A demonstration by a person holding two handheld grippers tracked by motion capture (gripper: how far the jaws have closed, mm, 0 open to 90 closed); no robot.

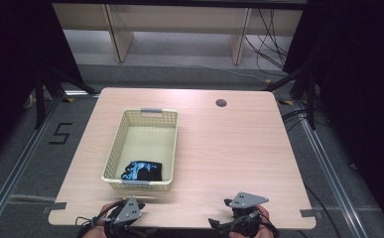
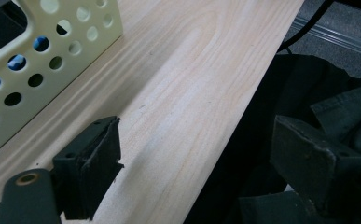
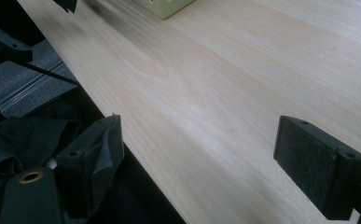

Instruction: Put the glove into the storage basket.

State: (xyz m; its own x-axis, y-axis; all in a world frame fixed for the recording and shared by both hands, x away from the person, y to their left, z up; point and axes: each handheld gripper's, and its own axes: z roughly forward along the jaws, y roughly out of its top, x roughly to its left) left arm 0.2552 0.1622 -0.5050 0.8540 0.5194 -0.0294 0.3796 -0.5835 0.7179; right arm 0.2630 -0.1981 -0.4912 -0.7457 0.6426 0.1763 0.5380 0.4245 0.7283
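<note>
High view: black-and-blue folded cloth [image 1: 141, 170] in near end of cream perforated plastic basket [image 1: 147, 117], left half of light wood tabletop [image 1: 229, 148]. Left gripper [image 1: 125, 214], right gripper [image 1: 236, 218] at near edge. Left gripper view: jaws apart, empty, basket [image 2: 52, 42] wall just beside. Right gripper view: jaws wide, empty, over near edge.

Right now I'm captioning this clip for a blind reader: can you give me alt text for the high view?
A pale yellow perforated plastic basket sits on a light wooden table, holding a folded black-and-blue cloth at its near end. At the table's near edge, the left gripper and right gripper rest in a person's hands, both empty.
</note>
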